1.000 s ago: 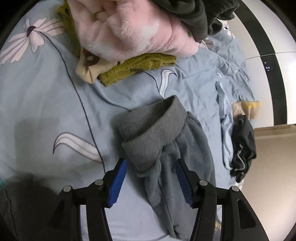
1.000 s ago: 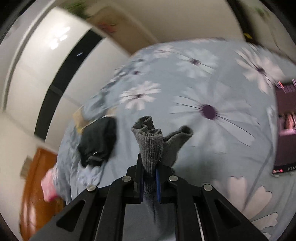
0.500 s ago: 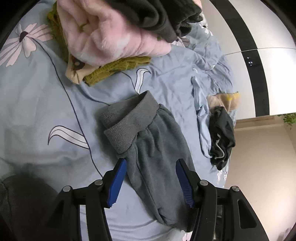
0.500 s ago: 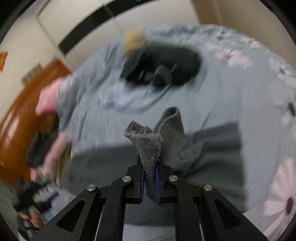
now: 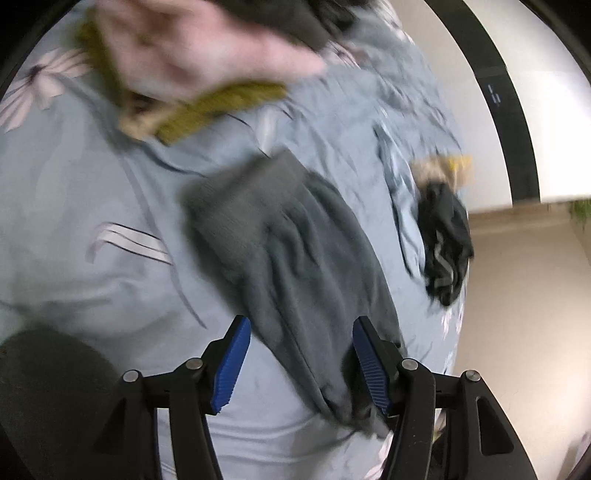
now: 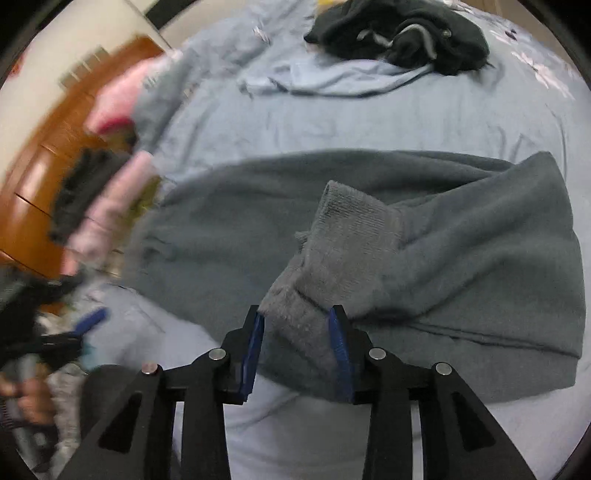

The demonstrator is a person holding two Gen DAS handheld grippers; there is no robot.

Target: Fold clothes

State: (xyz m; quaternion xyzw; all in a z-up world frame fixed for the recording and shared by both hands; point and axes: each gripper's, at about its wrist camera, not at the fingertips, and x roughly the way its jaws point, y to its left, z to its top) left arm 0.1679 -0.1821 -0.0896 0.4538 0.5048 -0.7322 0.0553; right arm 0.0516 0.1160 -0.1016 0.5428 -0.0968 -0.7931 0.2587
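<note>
Two grippers over grey sweatpants (image 6: 369, 221) on floral bedsheet (image 5: 74, 203), left fingers (image 5: 231, 365) spread wide, right fingers (image 6: 255, 347) parted around a cuff

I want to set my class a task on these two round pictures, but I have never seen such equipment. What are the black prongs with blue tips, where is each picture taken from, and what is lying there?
No robot here: a person holds a two-finger gripper in each hand, with a fisheye camera looking along its fingers. One picture comes from the left gripper, open above the grey fleece trousers without gripping them. The other comes from the right gripper, its blue pads parted around the trousers' ribbed cuff; the cuff sits loosely between them. All this lies on a pale blue flowered bedsheet. Also there: a crumpled black garment and a blurred pile topped by a pink fluffy garment.
</note>
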